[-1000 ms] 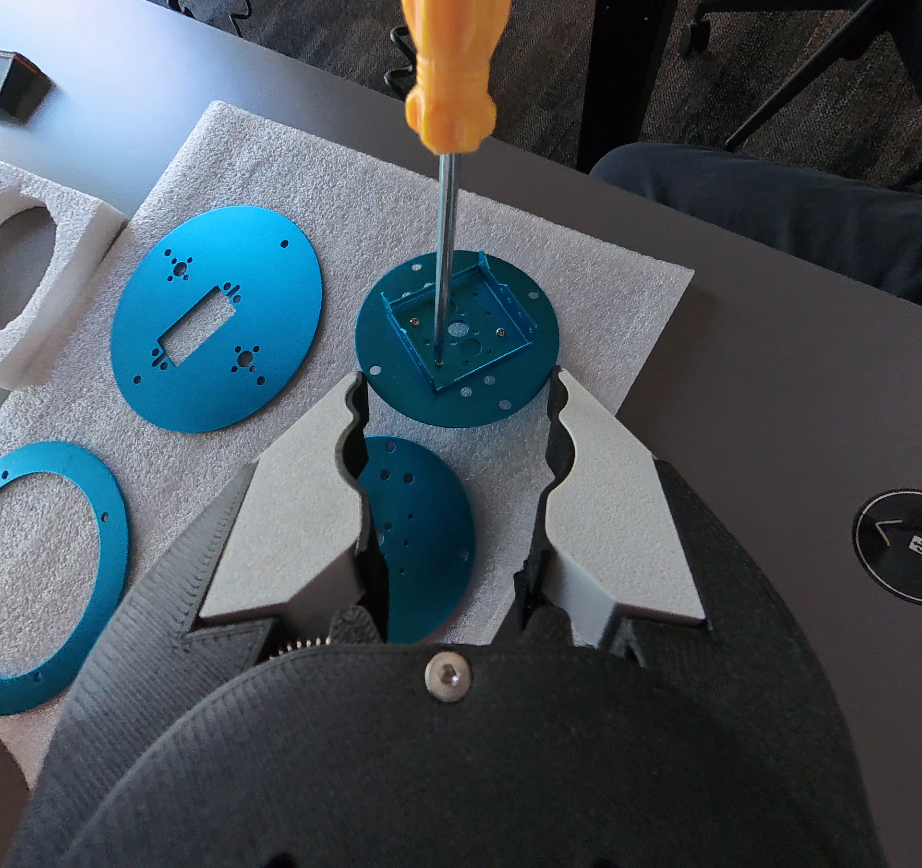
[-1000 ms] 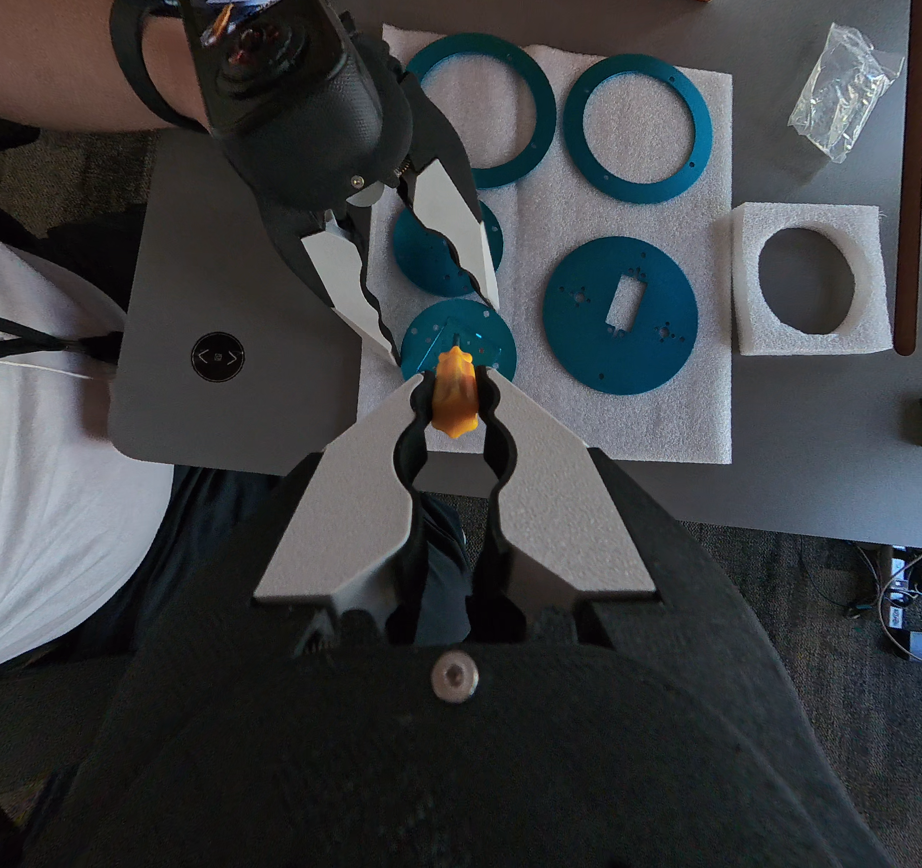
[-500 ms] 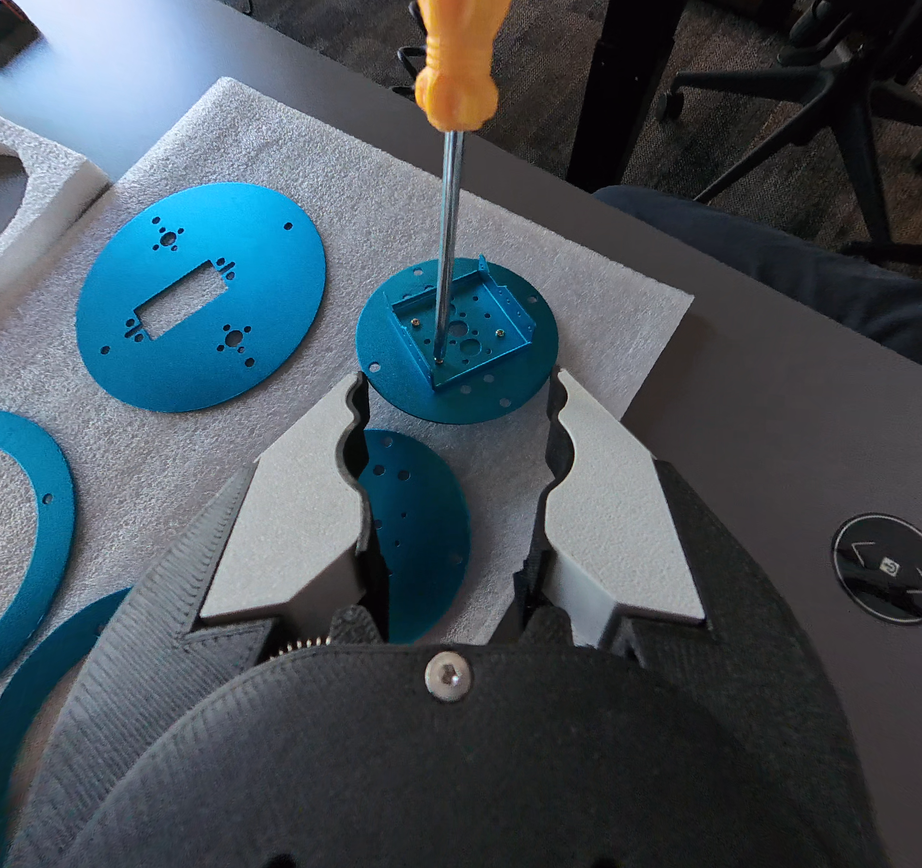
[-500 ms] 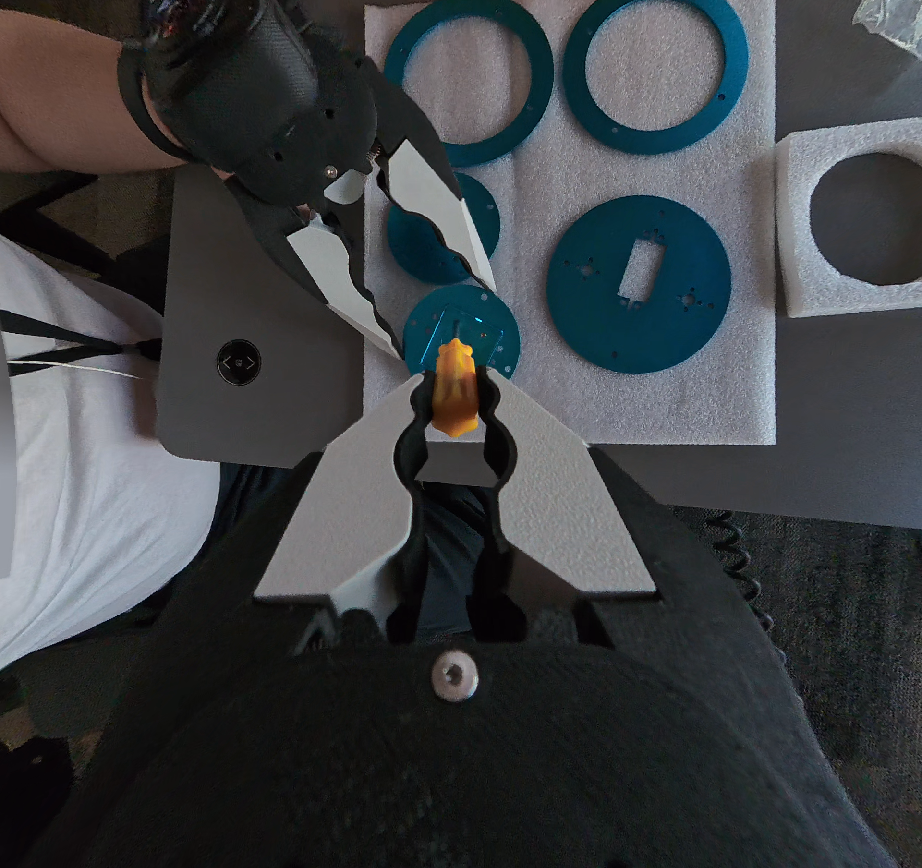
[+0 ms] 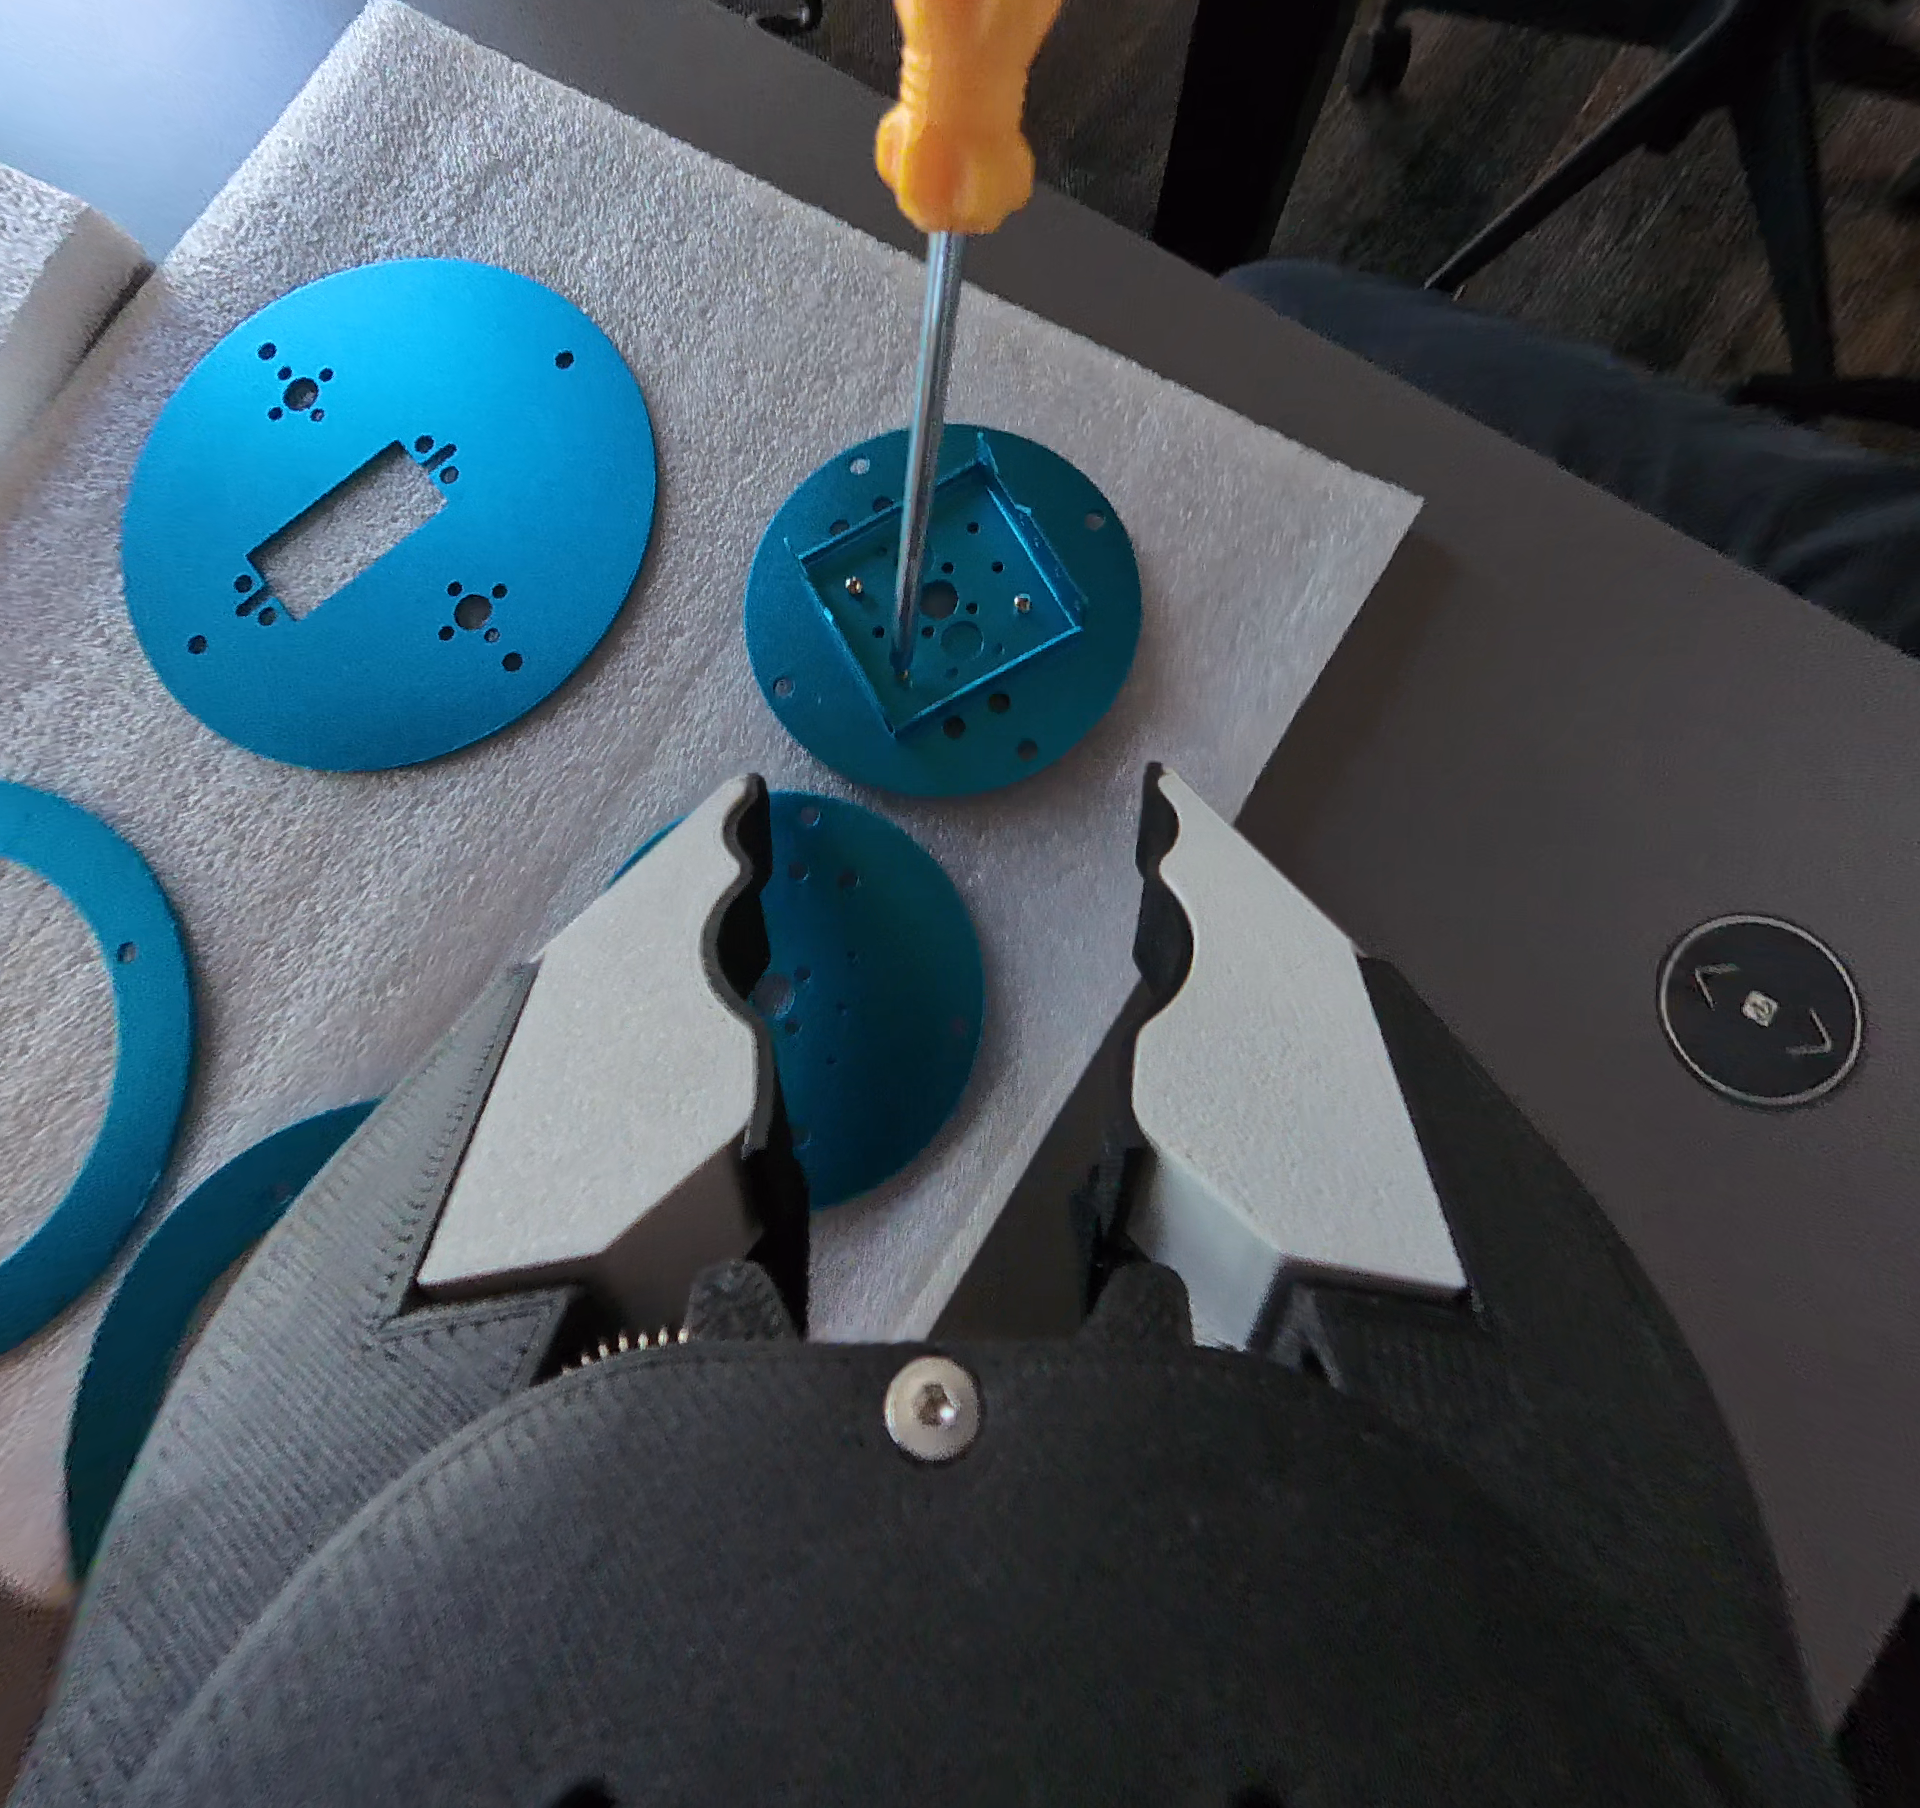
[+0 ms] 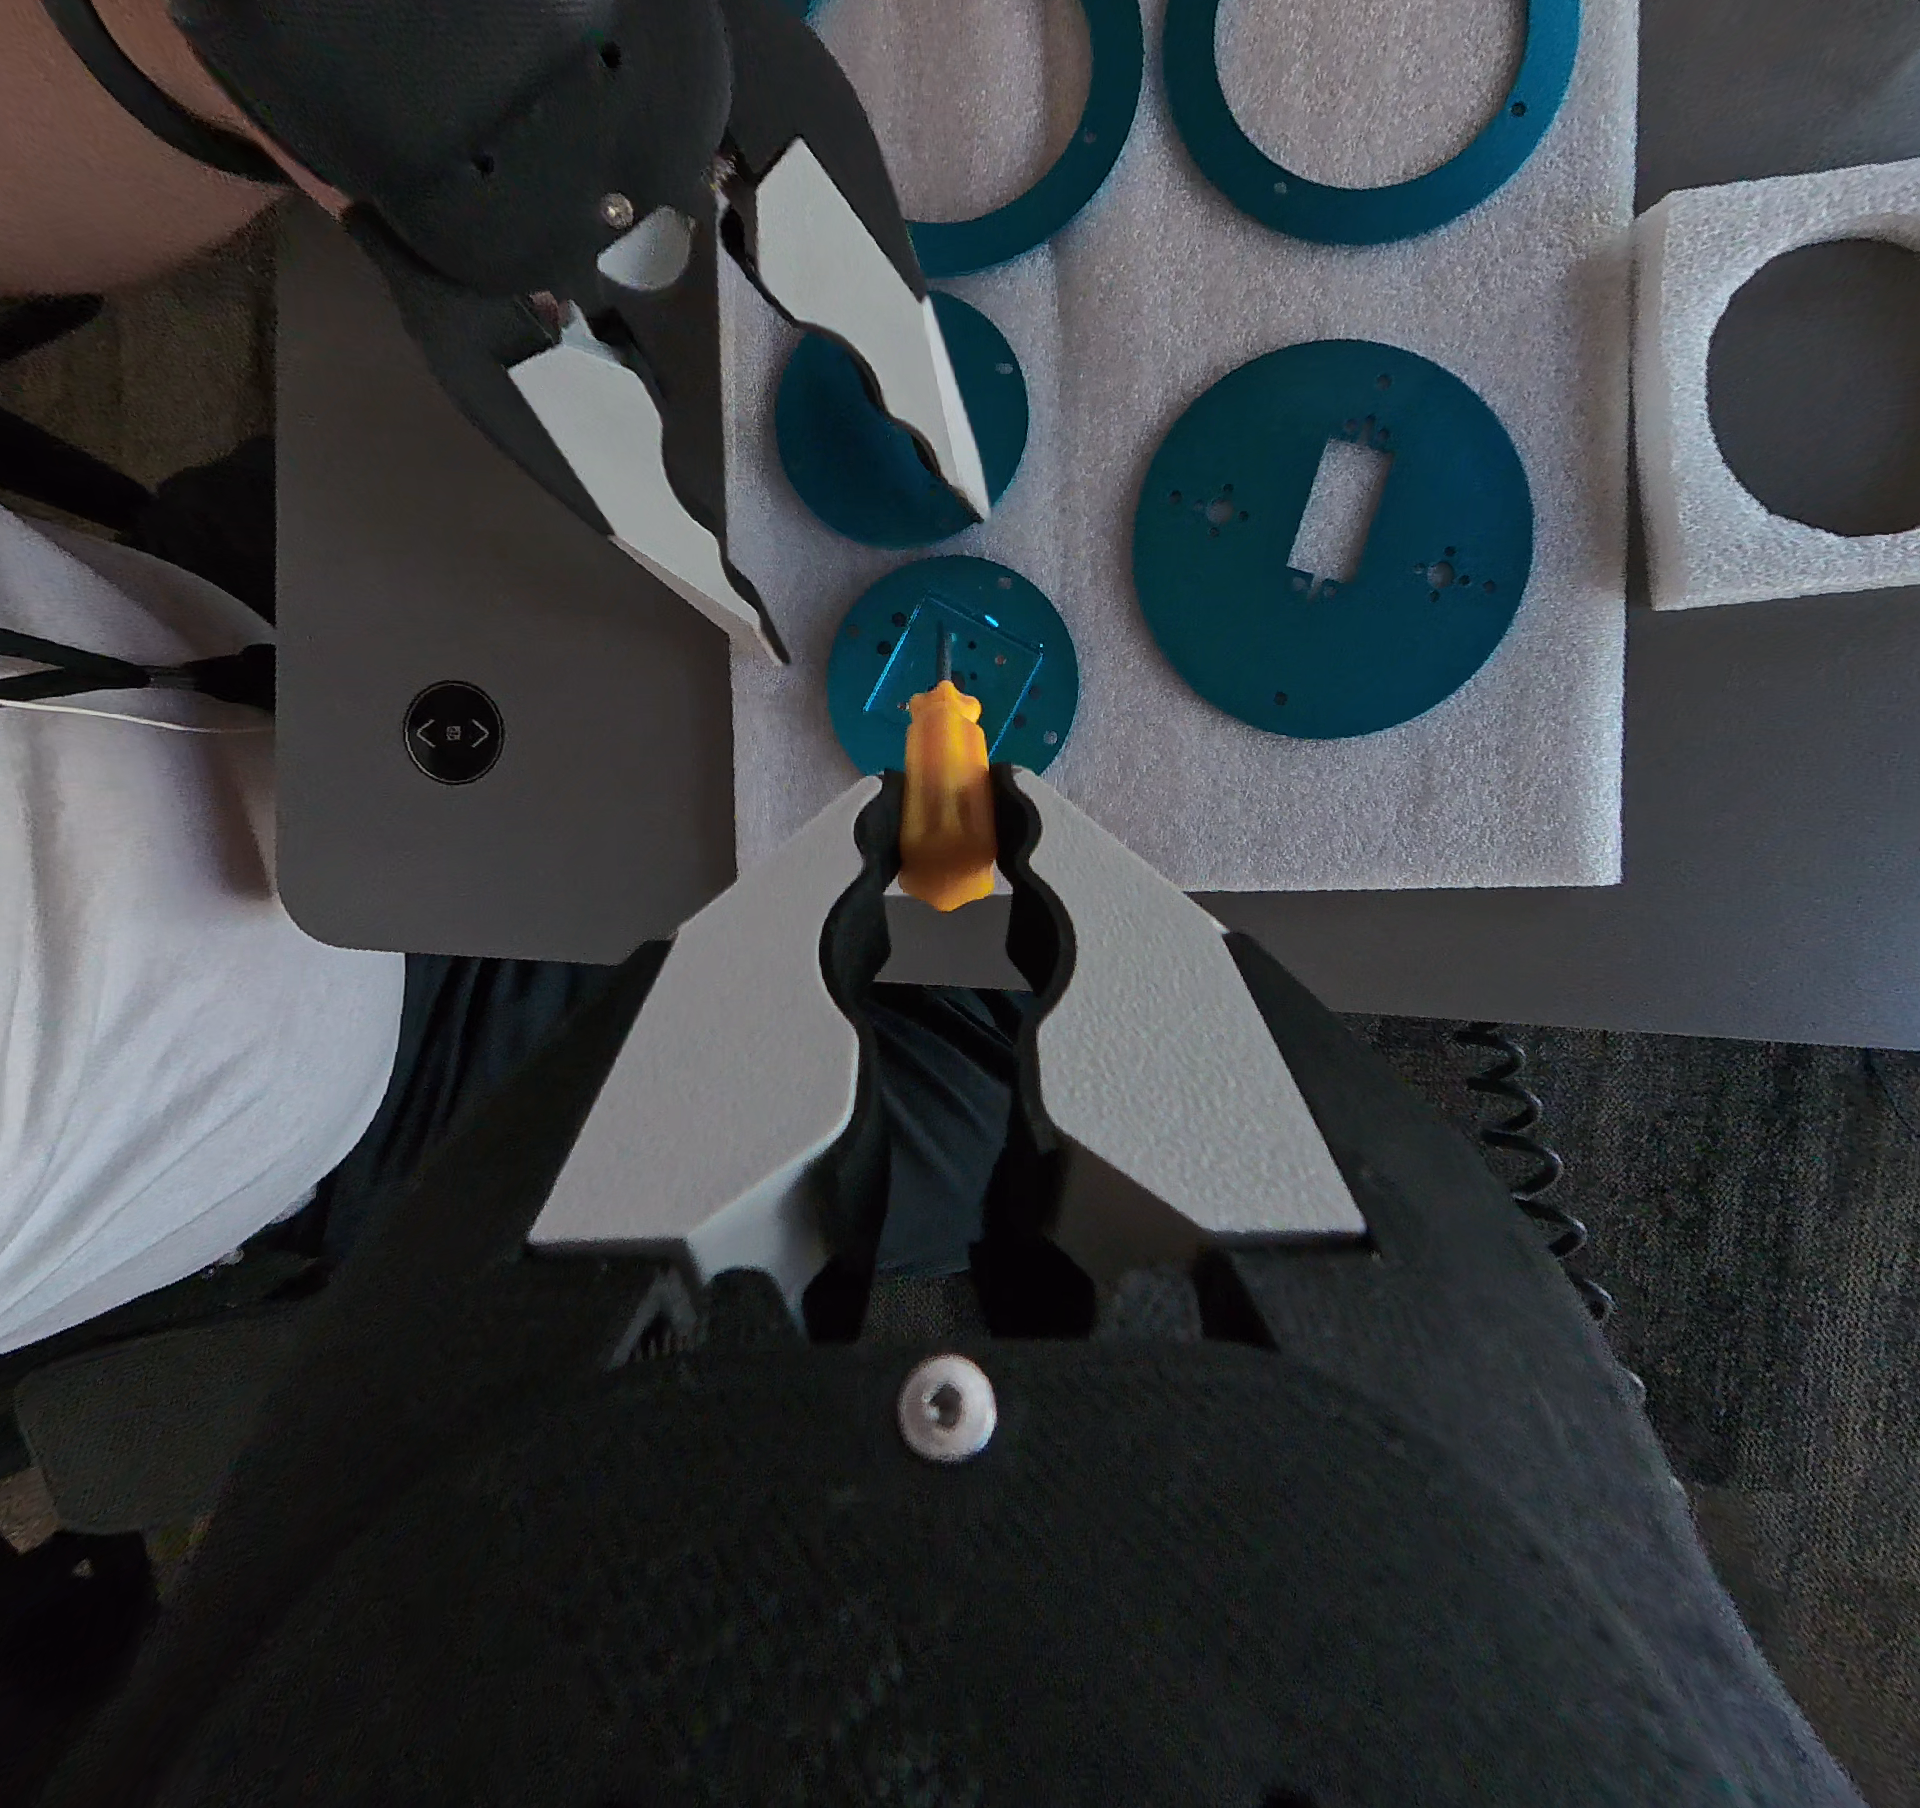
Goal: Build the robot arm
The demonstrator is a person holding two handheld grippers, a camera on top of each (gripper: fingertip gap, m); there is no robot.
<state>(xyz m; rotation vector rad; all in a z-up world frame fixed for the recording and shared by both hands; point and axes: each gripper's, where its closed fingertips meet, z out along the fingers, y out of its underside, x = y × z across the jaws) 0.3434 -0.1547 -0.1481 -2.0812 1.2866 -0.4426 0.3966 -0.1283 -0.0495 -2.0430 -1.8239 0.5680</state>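
My right gripper (image 6: 943, 784) is shut on the orange handle of a screwdriver (image 6: 941, 802), held upright. Its metal shaft (image 5: 923, 470) points down into a square blue bracket (image 5: 940, 600) that sits on a small blue disc (image 5: 943, 610) on the white foam sheet (image 5: 520, 200). The tip rests at a screw in the bracket's near corner. My left gripper (image 5: 951, 797) is open and empty, hovering just short of that disc, above a second small blue disc (image 5: 873, 989). The left gripper also shows in the right wrist view (image 6: 878, 584).
A large blue disc with a rectangular slot (image 5: 390, 511) lies left of the bracket. Two blue rings (image 6: 956, 75) (image 6: 1371, 65) lie farther along the foam. A white foam block with a round hole (image 6: 1808, 387) sits beside the sheet. A round black button (image 5: 1758, 1008) is set in the dark table. Tip to tip, the grippers are about 12 cm apart. The square blue bracket (image 5: 940, 600) lies some 4 cm from my left tips, 11 cm from my right tips.
The left gripper has drawn back and swung a little, staying open. The right gripper has come lower and closer over the disc, the screwdriver tip staying in the bracket.
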